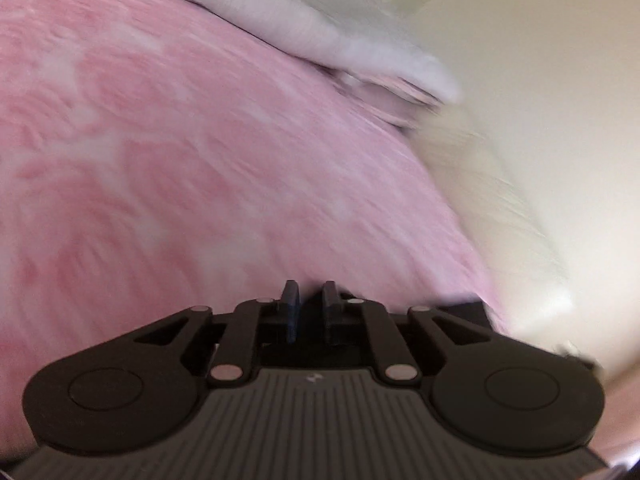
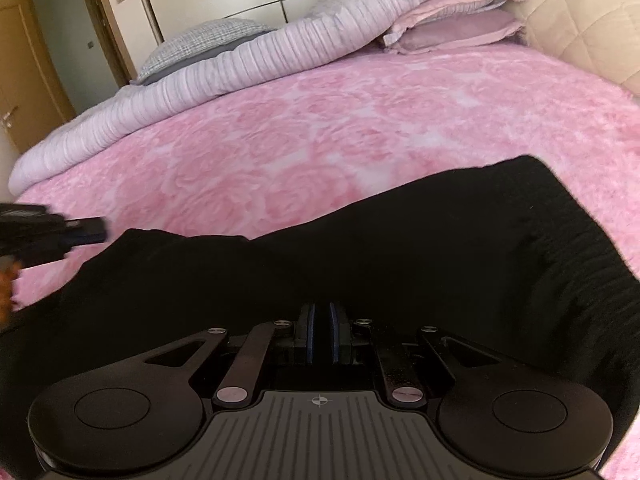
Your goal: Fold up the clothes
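A black garment (image 2: 400, 248) lies spread across the near part of the pink rose-patterned bed cover (image 2: 320, 128). In the right wrist view my right gripper (image 2: 322, 318) sits low over the garment's near edge, its pads close together with black cloth between them. My left gripper (image 2: 94, 232) comes in at the left edge of that view, just off the garment's left end and above the cover, with a hand (image 2: 6, 292) behind it. The left wrist view is blurred. In it the left gripper (image 1: 310, 292) stands slightly open with nothing in the gap, over the pink bed cover (image 1: 200, 160).
A white ribbed duvet (image 2: 240, 68) is bunched along the bed's far side, with a grey checked pillow (image 2: 200, 40) behind it and stacked pink pillows (image 2: 452, 28) at the right. A cream padded headboard (image 2: 580, 20) borders the right; a wooden door (image 2: 24, 80) stands far left.
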The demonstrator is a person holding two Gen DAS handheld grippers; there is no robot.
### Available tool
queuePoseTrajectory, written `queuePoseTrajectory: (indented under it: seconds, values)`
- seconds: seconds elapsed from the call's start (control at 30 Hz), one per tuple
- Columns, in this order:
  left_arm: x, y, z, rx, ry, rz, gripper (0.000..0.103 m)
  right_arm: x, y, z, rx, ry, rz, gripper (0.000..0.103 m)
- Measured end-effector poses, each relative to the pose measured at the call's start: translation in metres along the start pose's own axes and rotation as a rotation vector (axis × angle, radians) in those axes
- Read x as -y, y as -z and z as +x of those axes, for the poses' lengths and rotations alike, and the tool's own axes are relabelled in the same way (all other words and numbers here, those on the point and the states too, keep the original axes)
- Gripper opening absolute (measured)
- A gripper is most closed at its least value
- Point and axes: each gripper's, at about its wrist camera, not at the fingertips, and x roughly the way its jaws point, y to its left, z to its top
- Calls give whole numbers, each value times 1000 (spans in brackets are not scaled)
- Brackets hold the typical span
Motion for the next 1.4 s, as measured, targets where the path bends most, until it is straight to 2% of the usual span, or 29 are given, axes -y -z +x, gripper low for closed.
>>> queuePoseTrajectory:
  seconds: [0.07, 0.17, 0.2, 0.27, 0.33, 0.43, 0.47, 0.53, 0.63, 0.67, 0.8, 0.83, 0.9, 0.93, 1.0, 1.03, 1.13, 1.23, 1.33, 1.4]
  values:
    - [18, 10, 2, -20, -16, 105, 33, -2, 0, 0, 0, 13, -10, 9]
    - [37, 15, 22, -53, -90, 271, 34, -4, 0, 1, 0, 15, -10, 9]
    - [38, 17, 28, -71, -106, 298, 32, -4, 1, 1, 1, 15, -8, 9]
    - [37, 21, 40, -105, -142, 342, 2, -2, 1, 0, 0, 13, -3, 9]
    - [24, 19, 50, -76, -175, 294, 2, 0, 2, -3, 2, 22, 5, 9]
    - [5, 14, 51, -44, -161, 211, 3, 4, 4, -6, 6, 42, 18, 9]
    - [5, 14, 50, -39, -160, 209, 3, 6, 4, -6, 6, 42, 25, 9]
    - [13, 17, 43, -14, -193, 268, 5, 9, 5, -8, 5, 39, 37, 9]
    - [16, 19, 16, 58, -228, 251, 13, 7, 4, -12, 9, 61, 25, 9]
    - [17, 20, 7, 78, -235, 245, 12, 6, 4, -16, 20, 74, 21, 9]
    - [16, 35, -22, 86, -200, 212, 12, 8, 8, -27, 49, 102, 17, 9]
    - [17, 43, -24, 52, -215, 240, 13, 11, 10, -28, 38, 111, 19, 9]
    - [16, 61, -31, 33, -333, 328, 11, 17, 16, -33, 33, 127, 22, 9]
    - [13, 69, -38, 40, -384, 353, 5, 20, 19, -36, 30, 135, 24, 9]
    - [2, 71, -59, 83, -404, 252, 5, 25, 22, -47, 33, 158, 33, 9]
    - [-1, 72, -71, 124, -439, 204, 5, 26, 22, -54, 38, 173, 38, 9]
    - [6, 81, -97, 195, -537, 172, 7, 23, 26, -74, 59, 235, 34, 9]
    - [18, 103, -107, 153, -532, 144, 8, 16, 38, -82, 33, 147, 64, 9]
    - [26, 131, -113, 107, -634, 101, 9, 0, 58, -79, -9, 189, 14, 9]
    - [32, 143, -122, 112, -665, 67, 10, -10, 65, -82, -19, 222, -6, 9]
